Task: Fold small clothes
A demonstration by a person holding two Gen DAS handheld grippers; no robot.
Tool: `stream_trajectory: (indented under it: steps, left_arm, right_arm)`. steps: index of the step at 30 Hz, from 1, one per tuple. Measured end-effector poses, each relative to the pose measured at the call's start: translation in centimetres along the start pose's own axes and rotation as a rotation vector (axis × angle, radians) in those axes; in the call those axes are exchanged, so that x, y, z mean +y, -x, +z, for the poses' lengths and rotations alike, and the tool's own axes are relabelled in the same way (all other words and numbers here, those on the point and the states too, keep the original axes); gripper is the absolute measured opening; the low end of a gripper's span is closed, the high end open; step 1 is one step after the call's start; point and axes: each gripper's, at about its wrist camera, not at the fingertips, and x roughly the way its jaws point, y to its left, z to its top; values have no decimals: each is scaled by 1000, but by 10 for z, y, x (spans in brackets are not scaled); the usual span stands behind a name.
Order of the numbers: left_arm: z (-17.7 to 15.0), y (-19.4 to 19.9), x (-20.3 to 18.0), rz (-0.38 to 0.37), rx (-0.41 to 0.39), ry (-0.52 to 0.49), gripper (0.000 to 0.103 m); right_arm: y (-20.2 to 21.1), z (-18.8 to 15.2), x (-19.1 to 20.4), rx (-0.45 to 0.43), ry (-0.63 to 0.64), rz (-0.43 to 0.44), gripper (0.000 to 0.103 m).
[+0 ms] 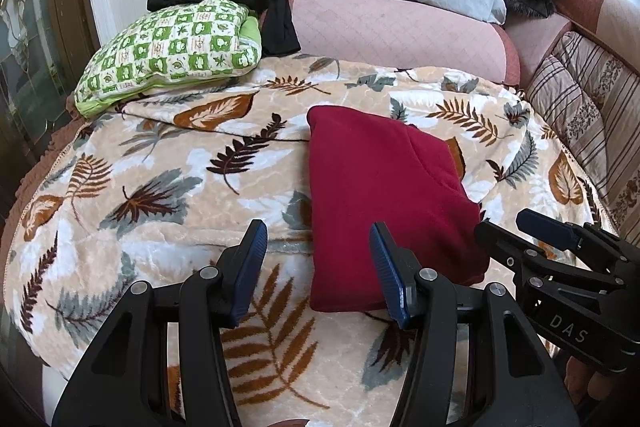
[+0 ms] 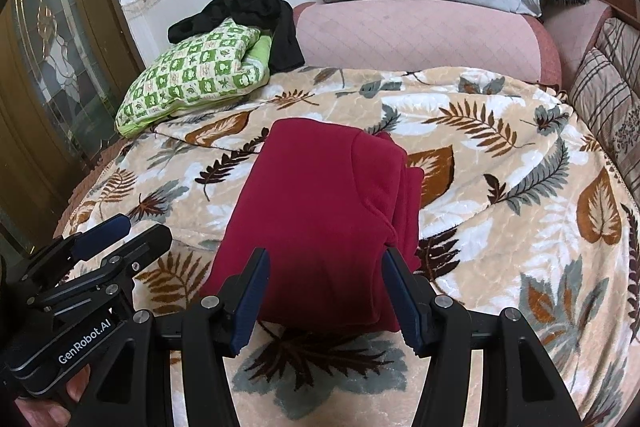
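Right wrist view: "GenRobot.AI" on left gripper (image 2: 124,233), beside red garment (image 2: 320,223).

Soft daylight, sharp focus, fisheye-warped edges

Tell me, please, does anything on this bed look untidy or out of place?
Only one thing: a black garment lies crumpled and unfolded over the green checked cushion by the wall. The red garment is already a neat folded rectangle on the leaf-print blanket; both tongs are open and hold nothing.
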Motion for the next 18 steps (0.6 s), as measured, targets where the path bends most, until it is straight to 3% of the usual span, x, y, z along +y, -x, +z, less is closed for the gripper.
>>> stream_trajectory:
  steps: [18]
  left_arm:
    - [0,-9,-8,8,14,-36,53]
  right_arm:
    - [-4,0,-4,13,-15,0,56]
